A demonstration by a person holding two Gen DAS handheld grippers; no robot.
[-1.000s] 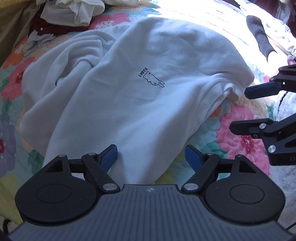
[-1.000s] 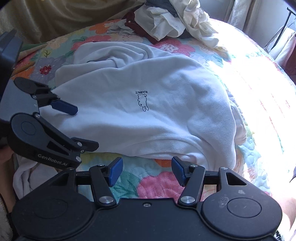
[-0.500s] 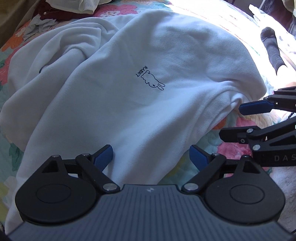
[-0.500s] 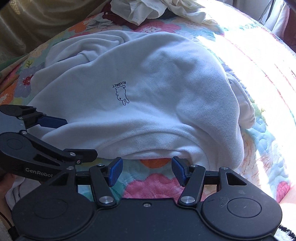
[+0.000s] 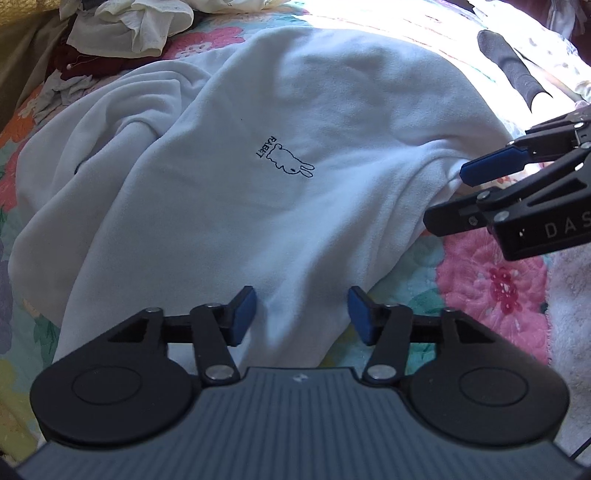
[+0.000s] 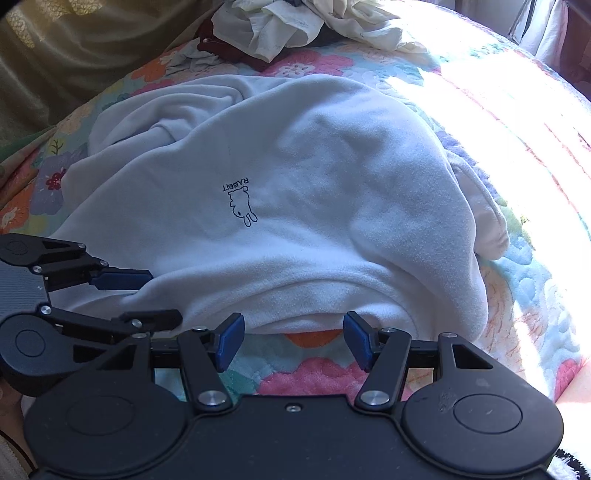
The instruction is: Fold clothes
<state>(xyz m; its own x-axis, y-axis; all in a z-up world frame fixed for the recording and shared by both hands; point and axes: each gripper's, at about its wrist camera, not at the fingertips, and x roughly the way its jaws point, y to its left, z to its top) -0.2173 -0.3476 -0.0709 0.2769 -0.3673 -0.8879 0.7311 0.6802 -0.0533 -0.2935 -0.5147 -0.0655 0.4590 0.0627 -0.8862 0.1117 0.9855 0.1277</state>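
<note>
A white fleece sweatshirt (image 5: 280, 110) with a small black rabbit print (image 5: 284, 158) lies spread and rumpled on a floral quilt (image 5: 491, 280). It also shows in the right wrist view (image 6: 332, 192), with the rabbit print (image 6: 240, 203) left of centre. My left gripper (image 5: 301, 314) is open, its blue pads on either side of the sweatshirt's near hem. My right gripper (image 6: 293, 341) is open, just short of the near hem. The right gripper shows at the right of the left wrist view (image 5: 454, 199), and the left gripper at the left of the right wrist view (image 6: 162, 295).
A pile of crumpled cream and dark red clothes (image 5: 129, 33) lies at the far side of the bed; it also shows in the right wrist view (image 6: 295, 22). A dark grey sock (image 5: 513, 66) lies at the far right. An olive curtain (image 6: 74, 55) hangs at the left.
Both grippers have moved in closer to the sweatshirt's near hem. The left gripper's jaws have narrowed somewhat around the hem. The sweatshirt has not moved.
</note>
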